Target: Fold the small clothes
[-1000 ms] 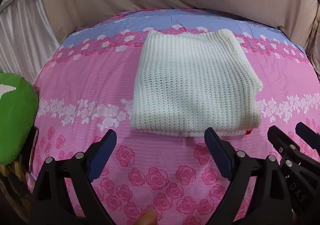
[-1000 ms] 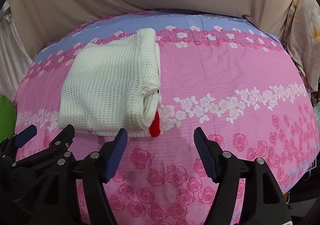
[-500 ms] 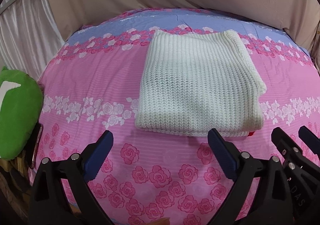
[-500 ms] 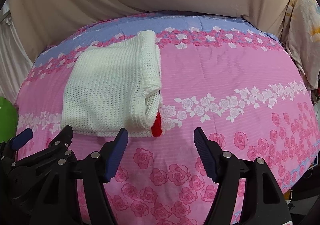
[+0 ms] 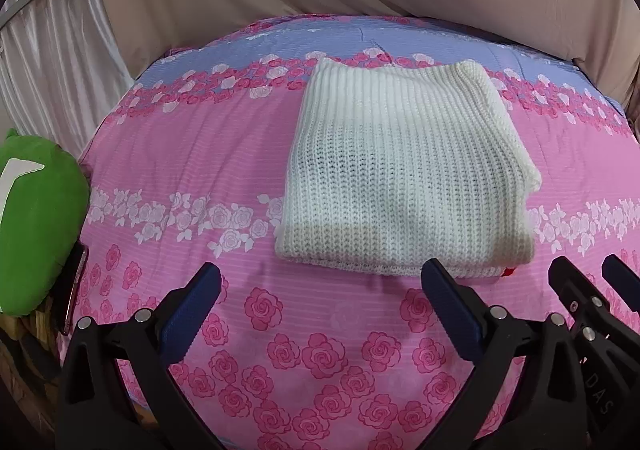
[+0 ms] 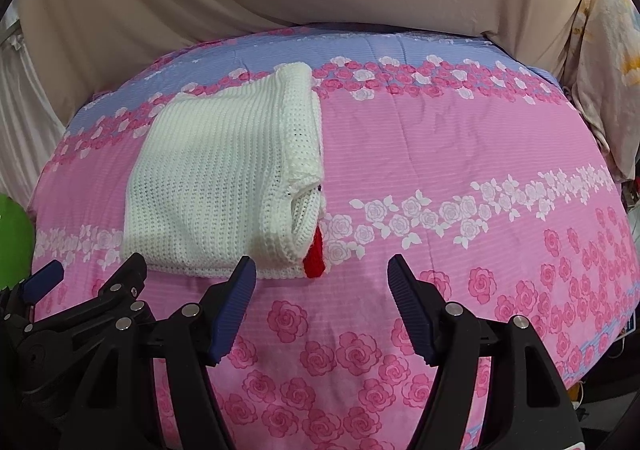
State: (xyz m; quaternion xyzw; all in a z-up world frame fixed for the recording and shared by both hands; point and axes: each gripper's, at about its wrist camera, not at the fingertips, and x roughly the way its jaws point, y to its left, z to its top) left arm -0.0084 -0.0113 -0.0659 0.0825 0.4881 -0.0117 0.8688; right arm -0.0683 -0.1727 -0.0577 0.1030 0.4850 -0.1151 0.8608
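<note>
Two grippers hang side by side above the near part of a bed covered with a pink rose-print sheet [image 5: 200, 154], the left gripper [image 5: 320, 302] and the right gripper [image 6: 322, 290] both spread wide and holding nothing. Just beyond their fingertips a white knit garment [image 5: 404, 182] lies folded into a flat rectangle on the sheet, a bit of red trim [image 6: 314, 256] poking out at its near right corner. Off the bed's left edge sits a green cushion [image 5: 36, 218].

Knit garment [image 5: 404, 178]: cream-white, ribbed (red trim [image 6: 314, 256] at one corner). Bedspread [image 5: 192, 154]: pink, rose print, lilac band along far edge. Cushion [image 5: 36, 222]: green.
</note>
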